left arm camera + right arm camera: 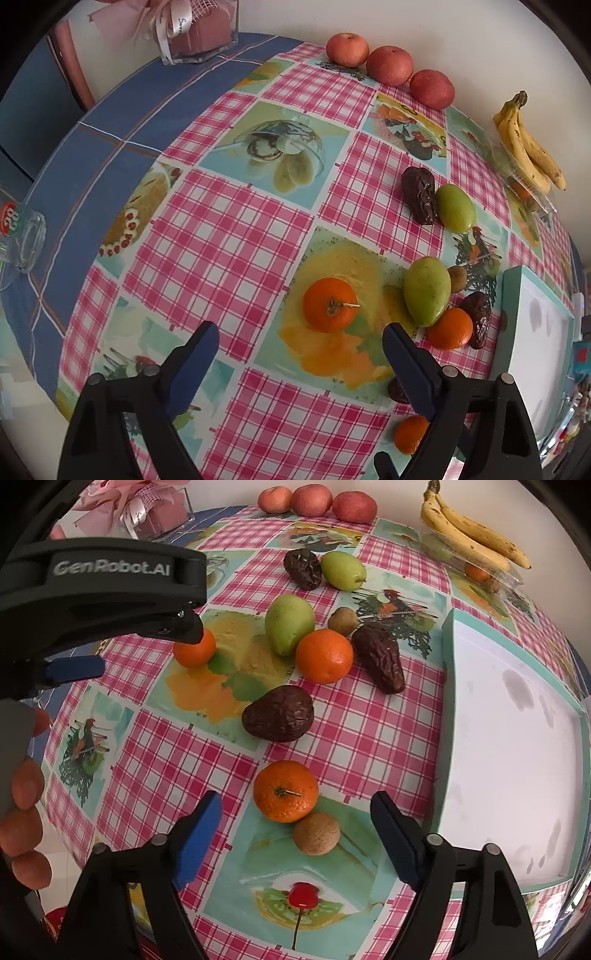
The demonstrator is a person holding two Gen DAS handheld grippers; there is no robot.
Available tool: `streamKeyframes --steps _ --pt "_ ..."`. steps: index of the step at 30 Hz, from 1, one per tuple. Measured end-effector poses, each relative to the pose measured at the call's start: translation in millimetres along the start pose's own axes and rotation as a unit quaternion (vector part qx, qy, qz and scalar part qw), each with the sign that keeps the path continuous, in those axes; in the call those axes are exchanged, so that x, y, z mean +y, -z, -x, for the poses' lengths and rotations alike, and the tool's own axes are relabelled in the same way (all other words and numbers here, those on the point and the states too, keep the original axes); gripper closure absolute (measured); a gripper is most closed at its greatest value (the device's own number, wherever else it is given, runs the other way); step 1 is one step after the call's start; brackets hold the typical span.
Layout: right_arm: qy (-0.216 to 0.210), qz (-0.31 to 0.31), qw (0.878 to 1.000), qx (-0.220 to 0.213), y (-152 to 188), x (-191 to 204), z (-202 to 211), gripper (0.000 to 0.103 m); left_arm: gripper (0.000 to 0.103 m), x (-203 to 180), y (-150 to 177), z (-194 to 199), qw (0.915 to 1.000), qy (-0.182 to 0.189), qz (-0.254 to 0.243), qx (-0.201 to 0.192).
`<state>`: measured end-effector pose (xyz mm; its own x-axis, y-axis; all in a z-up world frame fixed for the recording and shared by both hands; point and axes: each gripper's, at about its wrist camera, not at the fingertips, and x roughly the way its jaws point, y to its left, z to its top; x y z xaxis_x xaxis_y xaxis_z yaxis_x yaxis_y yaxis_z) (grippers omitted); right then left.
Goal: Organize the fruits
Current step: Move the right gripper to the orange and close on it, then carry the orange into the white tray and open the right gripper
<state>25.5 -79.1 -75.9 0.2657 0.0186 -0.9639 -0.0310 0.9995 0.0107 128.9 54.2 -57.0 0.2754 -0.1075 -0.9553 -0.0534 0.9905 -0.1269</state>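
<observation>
My left gripper [301,345] is open and empty, just short of a mandarin [330,304]; the same mandarin [194,648] shows in the right wrist view, partly under the left gripper body. My right gripper [295,821] is open and empty, with another mandarin [285,790] and a small brown fruit [316,833] between its fingers' line. A third mandarin [324,656], green fruits [289,623] [342,571], dark dates [380,657] [278,713] [303,568] and a second small brown fruit [342,620] lie scattered. A white tray with teal rim [448,701] sits at the right.
Three red apples [316,498] line the back wall. Bananas [472,531] lie on a clear plastic box [487,576] at the back right. A gift box with ribbon [195,29] stands back left, a glass [22,236] at the left edge.
</observation>
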Motion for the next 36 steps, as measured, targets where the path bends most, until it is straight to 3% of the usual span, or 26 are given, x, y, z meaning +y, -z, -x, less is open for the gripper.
streamKeyframes --steps 2,7,10,17,22,25,31,36 --pt "-0.003 0.004 1.0 -0.002 -0.2 2.8 -1.9 0.029 0.016 -1.2 -0.8 -4.8 1.0 0.002 -0.002 0.005" --pt "-0.001 0.008 1.0 0.0 1.0 9.0 -6.3 0.032 0.021 -2.9 -3.7 -12.8 0.9999 0.008 -0.001 0.009" --pt "-0.004 0.004 1.0 0.001 0.4 10.2 -9.0 0.04 0.026 -4.3 -6.0 -13.0 0.9999 0.012 -0.003 0.0" --pt "-0.011 0.001 1.0 0.001 -2.5 2.3 -17.9 0.05 0.046 -4.3 -10.8 -16.3 0.9996 0.027 0.001 -0.005" --pt "-0.021 -0.001 1.0 0.001 -3.1 -0.5 -21.6 0.063 0.048 -3.5 -14.4 -22.1 0.9995 0.032 0.007 -0.003" --pt "-0.025 0.002 1.0 -0.002 -6.1 -1.7 -22.0 0.064 0.064 -5.8 -13.8 -24.3 0.9989 0.048 0.003 0.003" --pt "-0.036 0.0 0.999 -0.019 -10.5 -5.6 -7.3 0.065 0.065 -3.6 -12.9 -17.6 0.9991 0.042 0.004 0.0" --pt "-0.044 -0.009 0.998 -0.045 -11.0 -8.8 13.3 0.065 0.065 -1.7 -13.7 11.1 0.9984 0.046 0.005 -0.032"
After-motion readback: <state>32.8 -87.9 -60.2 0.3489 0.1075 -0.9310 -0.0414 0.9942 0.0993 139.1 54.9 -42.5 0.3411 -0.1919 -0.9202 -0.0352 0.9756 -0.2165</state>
